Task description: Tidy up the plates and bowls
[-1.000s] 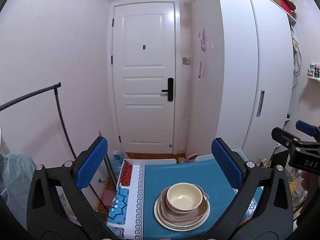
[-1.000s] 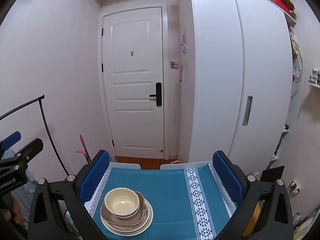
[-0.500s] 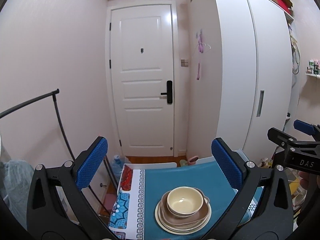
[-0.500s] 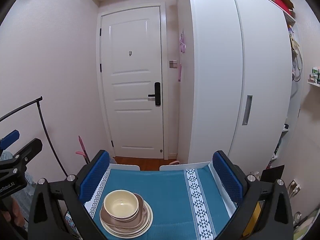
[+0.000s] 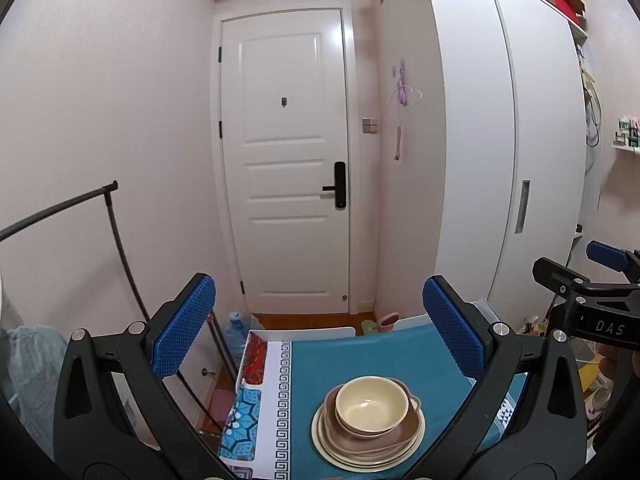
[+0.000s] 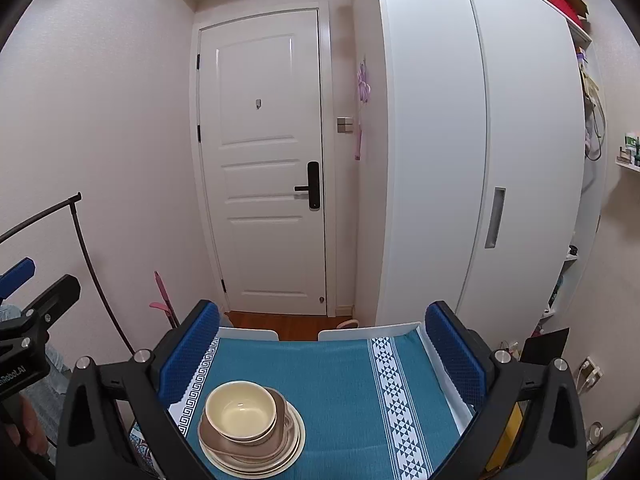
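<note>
I have both tools raised well above the desk [image 6: 340,380], which is covered by a teal cloth. My left hand-held gripper [image 5: 320,328] has its jaws spread wide with nothing between them, and my right hand-held gripper [image 6: 322,344] is likewise released and empty.

The dishes already sit as one nested stack: a cream bowl [image 6: 241,410] inside a brown bowl [image 6: 280,436], on a pile of cream plates [image 6: 294,446]. The stack stands near the desk's front-left corner, close to the patterned white border on the left edge of the cloth. Through the left camera the same cream bowl [image 5: 372,404] lies low and centred between the pads.

I judge the largest pieces were put at the bottom so the smaller ones seat inside and the pile stays steady. With nothing loose elsewhere on the cloth, the sorting looks finished or nearly so, and holding both tools high and open keeps them clear of the stack. If I came back down, a careless pad could nudge the top bowl off centre.
</note>
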Available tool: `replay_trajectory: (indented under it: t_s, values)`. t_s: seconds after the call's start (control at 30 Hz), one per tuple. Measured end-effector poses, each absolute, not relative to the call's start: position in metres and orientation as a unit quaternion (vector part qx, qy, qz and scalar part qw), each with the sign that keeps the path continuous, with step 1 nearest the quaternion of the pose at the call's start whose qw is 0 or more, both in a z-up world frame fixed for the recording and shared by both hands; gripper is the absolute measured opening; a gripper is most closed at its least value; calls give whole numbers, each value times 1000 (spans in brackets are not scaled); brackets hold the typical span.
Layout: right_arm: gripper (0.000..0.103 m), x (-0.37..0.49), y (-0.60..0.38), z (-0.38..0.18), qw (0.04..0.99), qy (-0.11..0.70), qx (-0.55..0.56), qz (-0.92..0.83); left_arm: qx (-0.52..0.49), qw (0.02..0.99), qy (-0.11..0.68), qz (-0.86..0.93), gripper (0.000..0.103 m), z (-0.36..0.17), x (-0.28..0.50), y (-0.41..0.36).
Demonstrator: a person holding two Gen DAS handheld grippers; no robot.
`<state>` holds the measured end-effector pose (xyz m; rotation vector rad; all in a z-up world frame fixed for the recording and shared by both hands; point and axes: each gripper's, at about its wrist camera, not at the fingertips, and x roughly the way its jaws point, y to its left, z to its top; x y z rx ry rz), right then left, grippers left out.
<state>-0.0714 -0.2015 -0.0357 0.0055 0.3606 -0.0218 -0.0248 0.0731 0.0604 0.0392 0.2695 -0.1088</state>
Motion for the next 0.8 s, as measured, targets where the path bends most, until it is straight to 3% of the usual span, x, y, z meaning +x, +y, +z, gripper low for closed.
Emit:
replay_trajectory:
  t_s: [0.8]
  values:
    - [103, -68, -201, -39, 983, 184, 2, -16, 20, 989, 135, -50, 103, 63, -23, 76]
